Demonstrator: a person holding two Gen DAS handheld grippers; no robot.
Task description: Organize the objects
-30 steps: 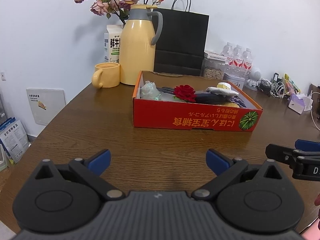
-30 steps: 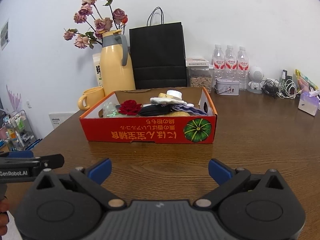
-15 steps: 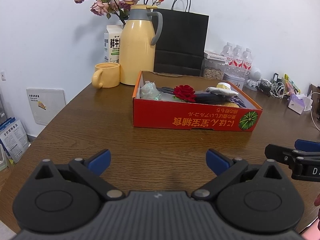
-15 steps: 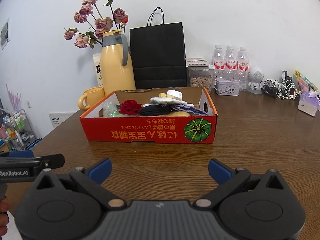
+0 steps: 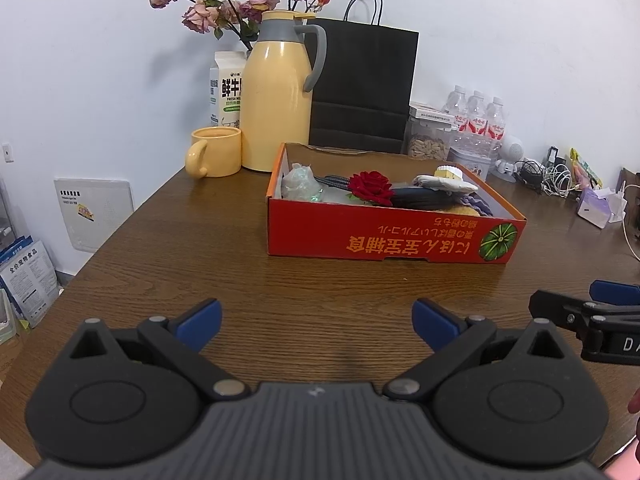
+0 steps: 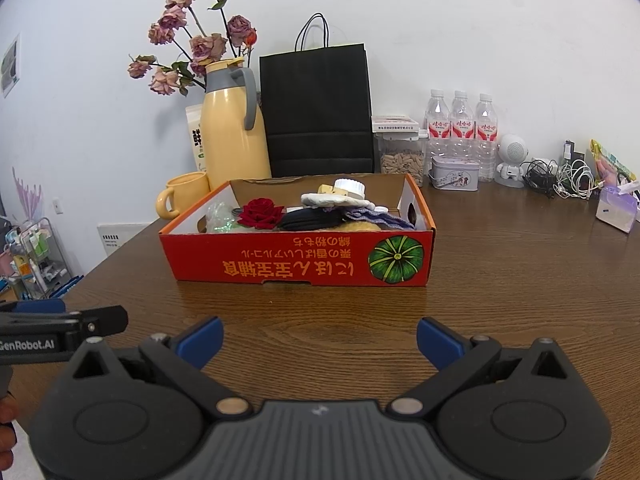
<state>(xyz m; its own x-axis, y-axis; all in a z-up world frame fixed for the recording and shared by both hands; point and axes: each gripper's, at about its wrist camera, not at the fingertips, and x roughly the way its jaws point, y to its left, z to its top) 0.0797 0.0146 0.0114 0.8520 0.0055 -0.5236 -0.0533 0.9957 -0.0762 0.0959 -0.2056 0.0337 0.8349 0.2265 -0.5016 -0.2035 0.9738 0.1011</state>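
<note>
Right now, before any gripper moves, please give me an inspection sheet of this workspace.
Surface: brown wooden table, bare in front of both grippers.
Job's things: red box holding a rose, a black cloth, a crumpled plastic bag and other small items piled together.
Clutter: yellow jug, mug, black bag, three bottles, tin, at the back.
Grippers: left gripper and right gripper open, empty, short of the box.
Cables: tangle at the far right.
Surroundings: white wall; shelf rack at the left.
</note>
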